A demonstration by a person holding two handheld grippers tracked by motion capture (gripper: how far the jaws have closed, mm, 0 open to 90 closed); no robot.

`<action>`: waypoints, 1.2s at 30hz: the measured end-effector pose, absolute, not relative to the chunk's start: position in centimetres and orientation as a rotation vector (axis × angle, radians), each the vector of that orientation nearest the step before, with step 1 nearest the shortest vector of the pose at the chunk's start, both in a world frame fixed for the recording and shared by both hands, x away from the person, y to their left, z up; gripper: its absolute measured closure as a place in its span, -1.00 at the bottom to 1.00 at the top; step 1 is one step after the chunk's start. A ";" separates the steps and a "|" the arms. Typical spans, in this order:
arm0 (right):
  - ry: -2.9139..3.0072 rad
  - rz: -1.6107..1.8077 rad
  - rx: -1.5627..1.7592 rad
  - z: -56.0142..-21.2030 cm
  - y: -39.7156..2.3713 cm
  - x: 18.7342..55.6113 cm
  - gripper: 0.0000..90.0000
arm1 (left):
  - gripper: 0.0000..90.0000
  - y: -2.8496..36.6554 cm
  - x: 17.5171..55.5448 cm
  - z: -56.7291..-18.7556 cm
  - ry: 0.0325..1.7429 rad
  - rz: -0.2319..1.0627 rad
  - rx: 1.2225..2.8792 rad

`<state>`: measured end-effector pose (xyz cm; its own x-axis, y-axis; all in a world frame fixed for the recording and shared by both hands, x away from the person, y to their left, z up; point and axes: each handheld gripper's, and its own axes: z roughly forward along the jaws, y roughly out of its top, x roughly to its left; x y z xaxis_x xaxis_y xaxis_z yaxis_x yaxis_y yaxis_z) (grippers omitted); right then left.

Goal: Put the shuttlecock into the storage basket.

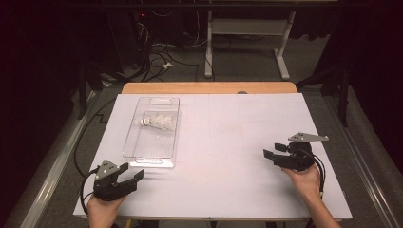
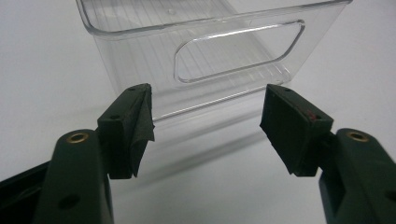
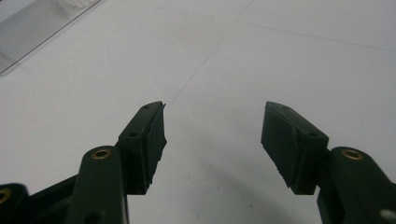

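A clear plastic bin (image 1: 153, 154) lies on the white table, left of centre, and a white shuttlecock (image 1: 157, 122) lies on its side in the far half. My left gripper (image 1: 135, 174) rests near the front left corner, open and empty, pointing at the bin's near end. In the left gripper view the bin's handle cut-out (image 2: 240, 51) stands just beyond the left gripper (image 2: 208, 126). My right gripper (image 1: 271, 153) sits at the right side, open with nothing between its jaws, pointing left. In the right gripper view the right gripper (image 3: 212, 140) hangs over bare table.
The white table top (image 1: 223, 142) has a wooden strip (image 1: 209, 88) along its far edge. Beyond it are a desk frame (image 1: 247, 42) and cables (image 1: 157, 57) on the floor. A corner of the bin (image 3: 32, 32) lies at the upper left of the right gripper view.
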<state>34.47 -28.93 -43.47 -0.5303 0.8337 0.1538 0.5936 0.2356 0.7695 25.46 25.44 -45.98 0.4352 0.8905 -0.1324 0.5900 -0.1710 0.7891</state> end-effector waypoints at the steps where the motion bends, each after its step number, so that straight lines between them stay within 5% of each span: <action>1: 2.224 1.183 1.328 -43.5 -29.0 34.4 -0.11 | -0.23 25.5 25.5 -46.0 1.258 0.464 1.872; 36: 2.153 1.226 1.374 -45.0 -31.3 31.5 -0.15 | -0.23 25.8 25.4 -45.8 1.260 0.479 1.863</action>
